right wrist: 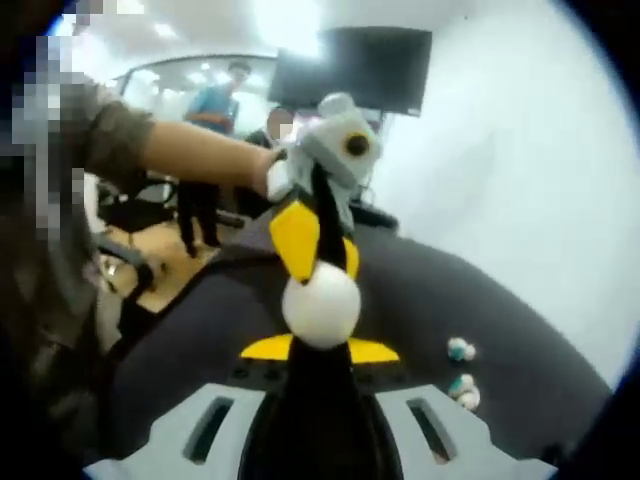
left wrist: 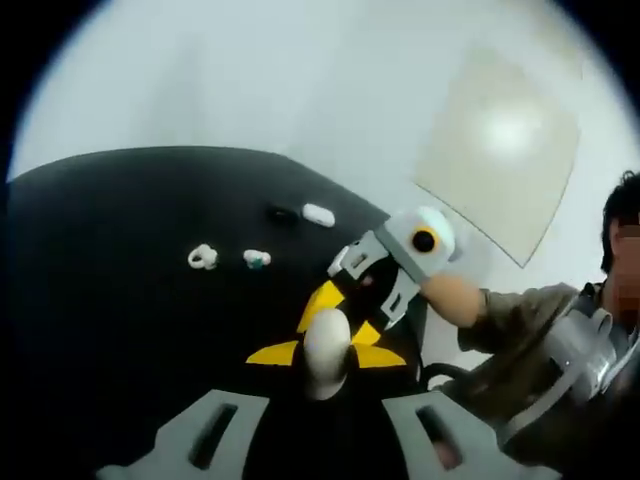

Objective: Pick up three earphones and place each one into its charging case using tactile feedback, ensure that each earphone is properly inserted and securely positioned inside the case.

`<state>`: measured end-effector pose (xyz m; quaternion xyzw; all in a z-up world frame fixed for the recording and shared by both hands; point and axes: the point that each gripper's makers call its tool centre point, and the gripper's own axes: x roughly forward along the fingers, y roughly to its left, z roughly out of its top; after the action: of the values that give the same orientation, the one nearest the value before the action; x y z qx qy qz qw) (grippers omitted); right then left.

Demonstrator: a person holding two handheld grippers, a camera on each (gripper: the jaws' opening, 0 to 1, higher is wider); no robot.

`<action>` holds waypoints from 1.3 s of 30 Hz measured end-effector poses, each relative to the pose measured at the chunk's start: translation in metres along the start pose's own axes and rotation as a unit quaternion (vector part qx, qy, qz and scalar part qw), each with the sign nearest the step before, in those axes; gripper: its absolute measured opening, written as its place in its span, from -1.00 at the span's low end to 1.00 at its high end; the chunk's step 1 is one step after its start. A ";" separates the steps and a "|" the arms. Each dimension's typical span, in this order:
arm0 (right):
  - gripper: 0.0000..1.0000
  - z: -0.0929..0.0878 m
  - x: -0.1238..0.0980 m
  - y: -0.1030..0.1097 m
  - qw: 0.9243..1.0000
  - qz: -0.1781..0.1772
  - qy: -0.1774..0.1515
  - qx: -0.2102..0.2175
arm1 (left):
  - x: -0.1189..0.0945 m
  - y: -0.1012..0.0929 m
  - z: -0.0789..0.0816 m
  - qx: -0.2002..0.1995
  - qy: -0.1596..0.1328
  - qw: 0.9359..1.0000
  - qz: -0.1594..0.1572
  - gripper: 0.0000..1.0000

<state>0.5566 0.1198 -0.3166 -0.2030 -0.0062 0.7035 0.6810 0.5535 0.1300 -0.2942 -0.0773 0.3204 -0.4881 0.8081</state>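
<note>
White case (right wrist: 321, 305), lid side hidden

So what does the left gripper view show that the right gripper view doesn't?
Left gripper view: a small white case lying far back on the table beside a dark item too small to identify, and a pale panel on the wall.
Right gripper view: a dark screen on the wall and people standing in the room behind.
Both: the black table, a white rounded object between yellow jaw tips, and two loose earphones, apparently the same pair.
</note>
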 end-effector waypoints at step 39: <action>-0.62 -0.001 -0.006 0.002 0.999 0.030 -0.003 0.045 | 0.005 -0.010 -0.001 0.228 -0.080 0.970 0.009 -0.30</action>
<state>0.5545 0.1140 -0.3165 -0.1699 0.0296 0.7241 0.6678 0.5475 0.1207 -0.2930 0.0728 0.1360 -0.5329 0.8320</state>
